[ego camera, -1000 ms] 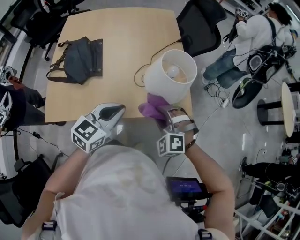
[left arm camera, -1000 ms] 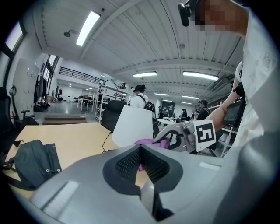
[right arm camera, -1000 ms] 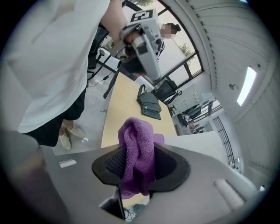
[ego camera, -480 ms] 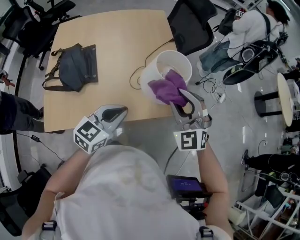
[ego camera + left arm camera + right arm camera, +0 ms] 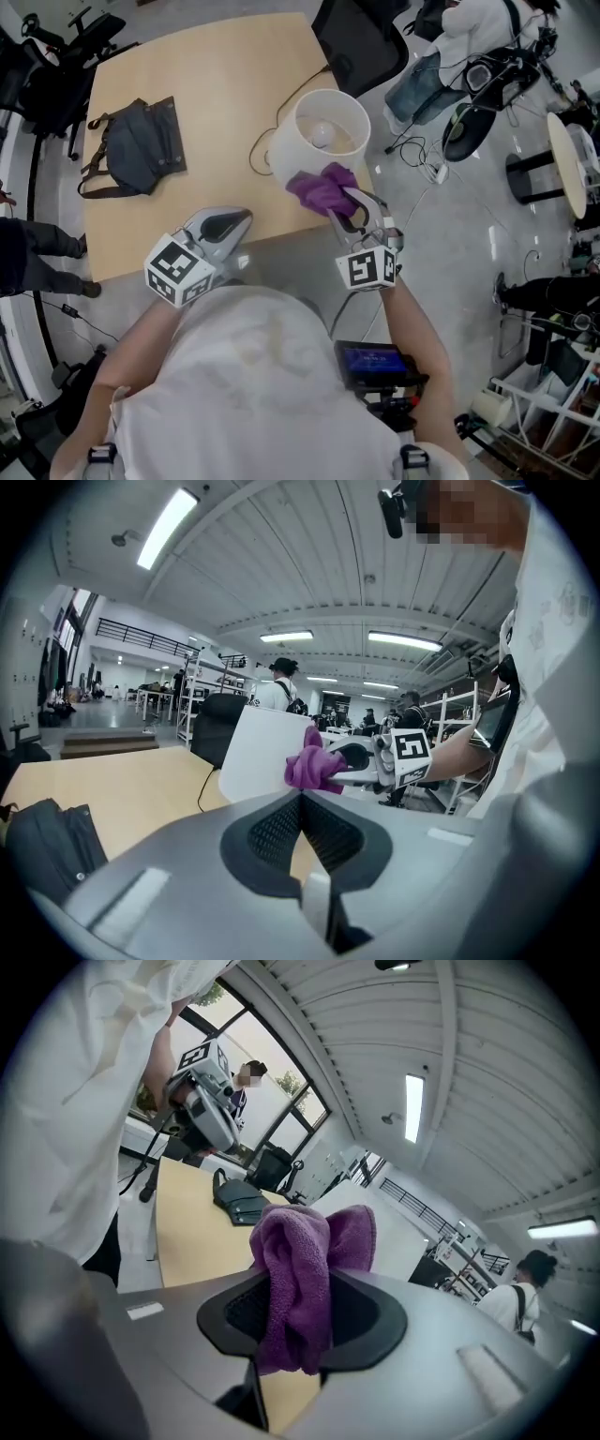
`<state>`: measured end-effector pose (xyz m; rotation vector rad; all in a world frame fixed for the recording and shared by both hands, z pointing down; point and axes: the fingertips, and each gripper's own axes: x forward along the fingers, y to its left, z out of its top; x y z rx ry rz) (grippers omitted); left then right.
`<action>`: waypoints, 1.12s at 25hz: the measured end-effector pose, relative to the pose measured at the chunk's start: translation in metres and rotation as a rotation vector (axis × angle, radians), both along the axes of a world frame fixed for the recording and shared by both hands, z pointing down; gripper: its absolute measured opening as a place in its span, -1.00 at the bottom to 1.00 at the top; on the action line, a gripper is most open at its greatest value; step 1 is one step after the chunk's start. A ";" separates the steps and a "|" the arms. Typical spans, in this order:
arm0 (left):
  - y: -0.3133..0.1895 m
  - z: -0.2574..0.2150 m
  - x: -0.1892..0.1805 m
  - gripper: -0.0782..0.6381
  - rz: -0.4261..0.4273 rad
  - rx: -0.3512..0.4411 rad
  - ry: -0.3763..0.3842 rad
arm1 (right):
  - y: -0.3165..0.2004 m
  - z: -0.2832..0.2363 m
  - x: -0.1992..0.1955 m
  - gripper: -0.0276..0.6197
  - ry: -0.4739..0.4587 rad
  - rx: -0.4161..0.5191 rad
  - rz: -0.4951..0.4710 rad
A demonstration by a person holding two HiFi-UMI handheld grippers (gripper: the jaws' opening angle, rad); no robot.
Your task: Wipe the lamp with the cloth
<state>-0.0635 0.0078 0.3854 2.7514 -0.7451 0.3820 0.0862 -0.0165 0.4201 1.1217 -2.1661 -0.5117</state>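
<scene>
Cloth (image 5: 296, 1269) between jaws of right gripper (image 5: 343, 201)

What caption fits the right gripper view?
Right gripper clamps a purple cloth beside the white lamp on a wooden table.

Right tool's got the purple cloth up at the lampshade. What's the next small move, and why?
Probably a short sideways stroke of the right tool along the lampshade's outer wall. Its jaws are clamped on the purple cloth, which appears to sit against the shade's near side just under the rim, so a small sweep should wipe there. The left tool is shut and empty.
</scene>
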 end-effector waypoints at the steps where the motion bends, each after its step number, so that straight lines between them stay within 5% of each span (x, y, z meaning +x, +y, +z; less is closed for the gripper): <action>1: 0.000 0.000 0.001 -0.78 0.009 -0.001 0.002 | 0.002 0.012 0.000 -0.45 0.010 -0.027 0.004; 8: -0.006 -0.003 0.004 -0.78 0.063 0.005 0.017 | 0.013 0.071 0.008 -0.45 0.063 -0.211 0.027; 14: -0.009 -0.004 0.001 -0.78 0.099 0.013 0.044 | 0.021 0.037 0.010 -0.45 0.012 -0.164 0.093; 17: -0.012 -0.004 -0.001 -0.78 0.113 0.011 0.057 | 0.015 -0.020 0.012 -0.45 -0.120 -0.057 0.137; 21: -0.010 0.002 -0.002 -0.78 0.144 0.002 0.061 | 0.004 -0.088 0.032 -0.45 -0.415 0.056 0.228; 28: -0.013 0.001 -0.008 -0.78 0.155 -0.003 0.061 | -0.019 -0.112 0.094 -0.46 -0.834 0.111 0.414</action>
